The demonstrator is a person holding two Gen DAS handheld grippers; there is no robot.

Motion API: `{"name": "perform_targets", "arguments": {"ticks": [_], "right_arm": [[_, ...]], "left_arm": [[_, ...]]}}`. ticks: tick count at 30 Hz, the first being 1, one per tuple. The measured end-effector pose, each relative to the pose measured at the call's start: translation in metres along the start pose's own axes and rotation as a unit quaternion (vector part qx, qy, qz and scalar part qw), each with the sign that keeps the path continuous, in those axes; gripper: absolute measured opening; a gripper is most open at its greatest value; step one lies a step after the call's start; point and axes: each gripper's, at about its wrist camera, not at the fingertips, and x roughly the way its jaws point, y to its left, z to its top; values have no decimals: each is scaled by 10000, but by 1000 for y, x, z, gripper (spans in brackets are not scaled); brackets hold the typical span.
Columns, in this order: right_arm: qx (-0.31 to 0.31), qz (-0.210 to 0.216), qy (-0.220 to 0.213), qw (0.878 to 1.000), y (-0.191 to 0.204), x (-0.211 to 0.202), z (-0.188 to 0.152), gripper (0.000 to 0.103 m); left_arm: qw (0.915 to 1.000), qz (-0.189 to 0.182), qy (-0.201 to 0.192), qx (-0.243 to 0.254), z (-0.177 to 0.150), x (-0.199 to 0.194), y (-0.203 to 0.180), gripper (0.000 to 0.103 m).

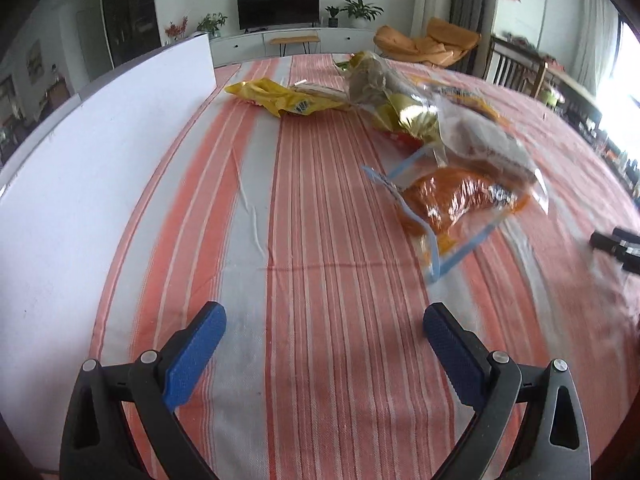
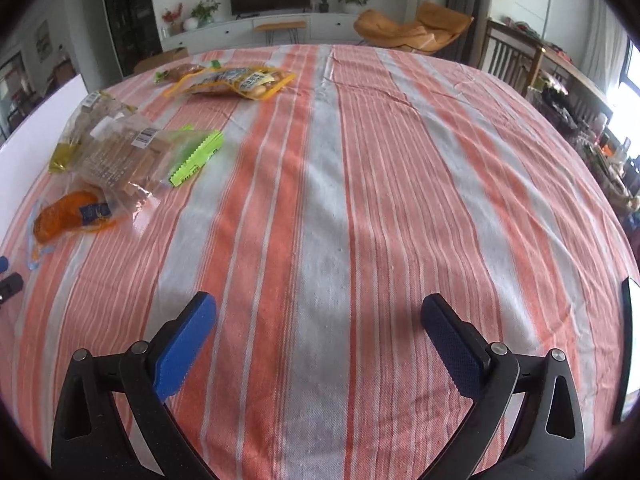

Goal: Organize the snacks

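Several snack bags lie on the striped tablecloth [image 1: 320,200]. An orange snack bag with blue edges [image 1: 460,200] lies ahead and right of my open, empty left gripper [image 1: 324,320]; it also shows in the right wrist view [image 2: 72,212]. A clear bag of brown biscuits [image 1: 480,140] lies behind it, also in the right wrist view [image 2: 116,152]. A yellow bag [image 1: 280,98] lies farther back. A green-edged bag [image 2: 196,156] and a yellow-trimmed bag [image 2: 236,80] lie far left of my open, empty right gripper [image 2: 318,312].
A white board [image 1: 80,168] stands along the table's left side. The other gripper's tip [image 1: 616,244] shows at the right edge of the left wrist view. A dark flat object [image 2: 626,344] lies at the table's right edge. Chairs and a TV stand beyond the table.
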Motion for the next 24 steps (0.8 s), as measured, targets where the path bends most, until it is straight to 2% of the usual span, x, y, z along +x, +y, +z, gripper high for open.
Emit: {"name": "perform_targets", "arguments": {"ticks": [7, 24], "right_arm": [[-1, 0, 0, 10000, 0, -1, 0, 103], [0, 1, -3, 10000, 0, -1, -1, 103]], "left_arm": [[10000, -65, 34, 42, 2, 2, 0, 103], [10000, -64, 39, 56, 2, 2, -1, 103]]}}
